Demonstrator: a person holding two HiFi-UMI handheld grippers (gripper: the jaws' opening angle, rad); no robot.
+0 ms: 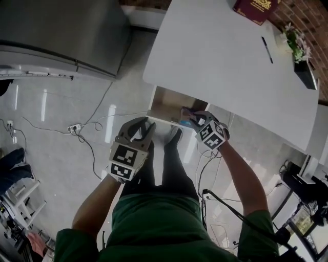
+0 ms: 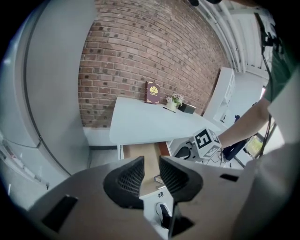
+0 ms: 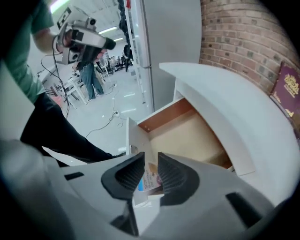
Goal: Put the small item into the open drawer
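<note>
Right gripper (image 1: 193, 118), jaws slightly parted, hovered above the small packet (image 3: 149, 178) in the open drawer (image 3: 187, 136) at centre frame; left gripper (image 1: 141, 125) was narrowly open and empty.

The left hand-held gripper (image 2: 151, 165), jaws apart and empty, points at the open drawer (image 2: 149, 153)

A white table (image 1: 220, 66) stands by a brick wall (image 1: 302, 20). A red book (image 1: 256, 9) is at the far end of the table, by the wall. A black pen (image 1: 267, 49) lies near it. A little plant (image 1: 296, 43) sits at the table's edge, with a black box (image 1: 305, 74) just beside it. A big grey fridge (image 1: 61, 36) stands to the left. A power strip (image 1: 75, 127) and thin cables (image 1: 97, 110) lie on the shiny floor (image 1: 51, 169).
</note>
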